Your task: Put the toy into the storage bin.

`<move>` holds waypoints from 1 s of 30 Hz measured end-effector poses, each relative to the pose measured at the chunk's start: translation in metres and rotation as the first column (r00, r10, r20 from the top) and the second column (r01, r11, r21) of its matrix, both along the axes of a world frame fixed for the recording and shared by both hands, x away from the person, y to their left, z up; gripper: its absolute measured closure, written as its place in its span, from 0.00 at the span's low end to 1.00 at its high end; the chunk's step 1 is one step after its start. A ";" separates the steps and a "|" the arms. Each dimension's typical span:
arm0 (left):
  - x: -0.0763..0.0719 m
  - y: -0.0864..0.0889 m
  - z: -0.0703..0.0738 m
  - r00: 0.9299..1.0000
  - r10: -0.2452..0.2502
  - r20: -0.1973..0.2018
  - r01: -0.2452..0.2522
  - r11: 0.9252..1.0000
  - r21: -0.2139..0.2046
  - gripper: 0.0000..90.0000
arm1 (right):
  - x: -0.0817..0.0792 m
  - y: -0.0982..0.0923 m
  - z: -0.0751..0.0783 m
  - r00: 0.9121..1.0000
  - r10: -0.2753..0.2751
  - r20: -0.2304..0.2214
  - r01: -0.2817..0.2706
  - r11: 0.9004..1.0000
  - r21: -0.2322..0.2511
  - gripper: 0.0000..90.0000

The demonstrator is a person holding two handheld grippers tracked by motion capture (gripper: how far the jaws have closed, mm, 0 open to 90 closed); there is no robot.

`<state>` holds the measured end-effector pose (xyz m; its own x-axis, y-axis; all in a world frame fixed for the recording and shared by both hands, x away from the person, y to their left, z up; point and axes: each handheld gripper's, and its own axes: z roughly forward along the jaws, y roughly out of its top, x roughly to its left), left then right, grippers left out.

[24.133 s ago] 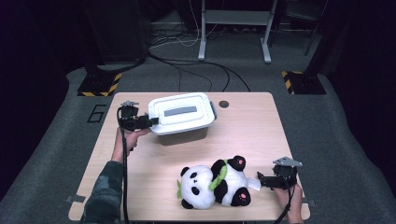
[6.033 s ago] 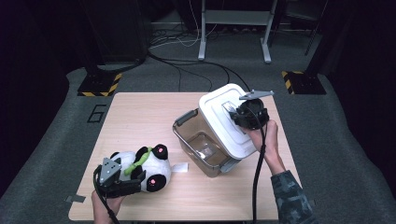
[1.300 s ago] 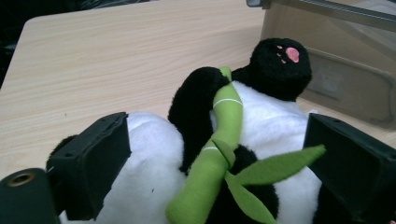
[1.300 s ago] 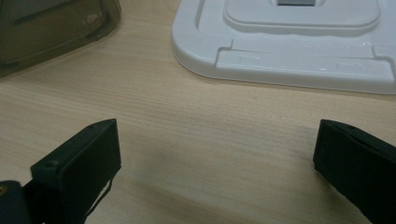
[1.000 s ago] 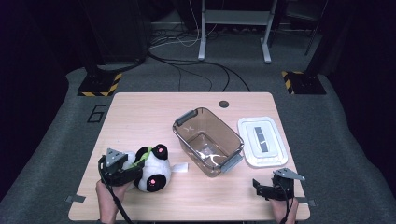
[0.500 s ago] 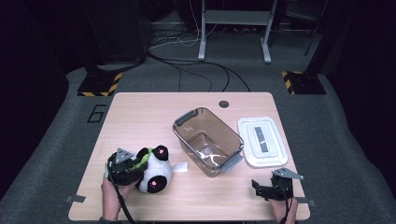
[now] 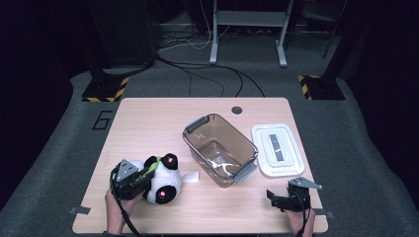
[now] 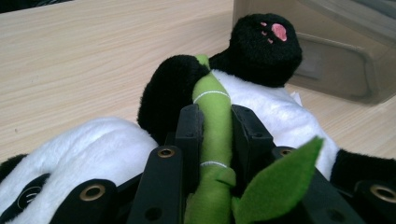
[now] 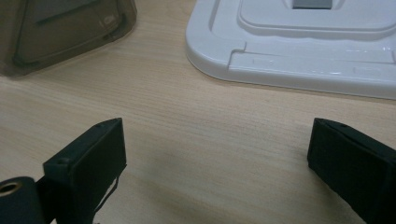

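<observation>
Left gripper (image 8: 215, 135) jaws just closed, pinching green felt bamboo stalk (image 8: 214, 140) of black-and-white plush panda (image 7: 160, 177) near table's (image 7: 148, 118) front-left corner; right gripper (image 9: 219, 158) jaws wide, holding nothing, front-right edge

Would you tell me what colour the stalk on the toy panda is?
Bright green with thin white rings; the stalk shows best in the left gripper view.

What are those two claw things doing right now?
Left gripper: jaws have just been closing, now shut on the toy panda's green bamboo stalk.
Right gripper: open, holding nothing, above the table.
</observation>
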<state>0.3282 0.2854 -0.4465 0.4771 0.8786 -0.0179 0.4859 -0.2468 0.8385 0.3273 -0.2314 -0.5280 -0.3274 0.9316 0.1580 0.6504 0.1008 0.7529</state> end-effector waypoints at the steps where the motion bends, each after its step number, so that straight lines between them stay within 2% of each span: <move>1: 0.000 0.000 0.002 1.000 -0.010 0.000 0.010 1.000 0.005 0.82 | 0.000 0.000 0.000 1.000 -0.002 0.000 0.002 1.000 0.000 0.04; 6: -0.001 0.004 0.009 0.999 -0.034 0.006 0.034 0.999 0.004 0.85 | 0.000 -0.001 0.000 1.000 -0.007 0.000 0.007 1.000 0.002 0.04; 8: 0.000 0.005 0.011 0.999 -0.047 -0.005 0.047 0.999 0.011 0.85 | 0.000 0.000 0.000 1.000 -0.011 0.000 0.011 1.000 0.003 0.04; 11: 0.004 0.003 0.007 0.997 -0.060 -0.053 0.061 0.998 0.018 0.85 | 0.000 0.000 0.000 1.000 -0.010 0.000 0.010 1.000 0.002 0.04; 13: 0.007 0.002 0.006 0.995 -0.043 -0.085 0.044 0.999 0.014 0.83 | 0.000 0.000 0.000 1.000 -0.011 0.000 0.011 1.000 0.000 0.04; 15: 0.014 0.002 0.010 0.993 -0.020 -0.120 0.022 1.000 0.019 0.77 | 0.000 0.000 0.000 1.000 -0.009 0.000 0.009 1.000 -0.003 0.04; 16: 0.017 0.001 0.012 0.992 -0.001 -0.126 0.006 0.999 0.033 0.70 | 0.000 0.000 0.000 1.000 -0.009 0.001 0.009 1.000 -0.005 0.04; 18: 0.023 -0.001 0.016 0.991 0.005 -0.137 0.001 0.999 0.044 0.62 | 0.000 0.001 0.000 1.000 -0.006 0.001 0.006 1.000 -0.009 0.04; 19: 0.026 -0.003 0.016 0.989 0.001 -0.146 0.007 0.999 0.054 0.61 | 0.000 0.001 0.000 1.000 -0.006 0.001 0.006 1.000 -0.009 0.04; 22: 0.033 -0.006 0.010 0.984 -0.007 -0.178 0.015 0.999 0.040 0.65 | 0.000 0.000 0.000 1.000 -0.007 0.002 0.007 1.000 -0.008 0.05; 25: 0.034 -0.007 0.002 0.984 -0.014 -0.177 0.018 1.000 0.019 0.76 | 0.000 0.001 0.000 1.000 -0.007 0.001 0.007 1.000 -0.008 0.05; 28: 0.031 -0.007 -0.001 0.987 -0.025 -0.161 0.029 0.999 0.022 0.80 | 0.000 0.001 0.000 1.000 -0.007 0.002 0.007 1.000 -0.008 0.05; 30: 0.027 -0.005 0.000 0.990 -0.033 -0.135 0.036 0.999 0.020 0.82 | 0.000 0.000 0.000 1.000 -0.007 0.002 0.007 1.000 -0.008 0.05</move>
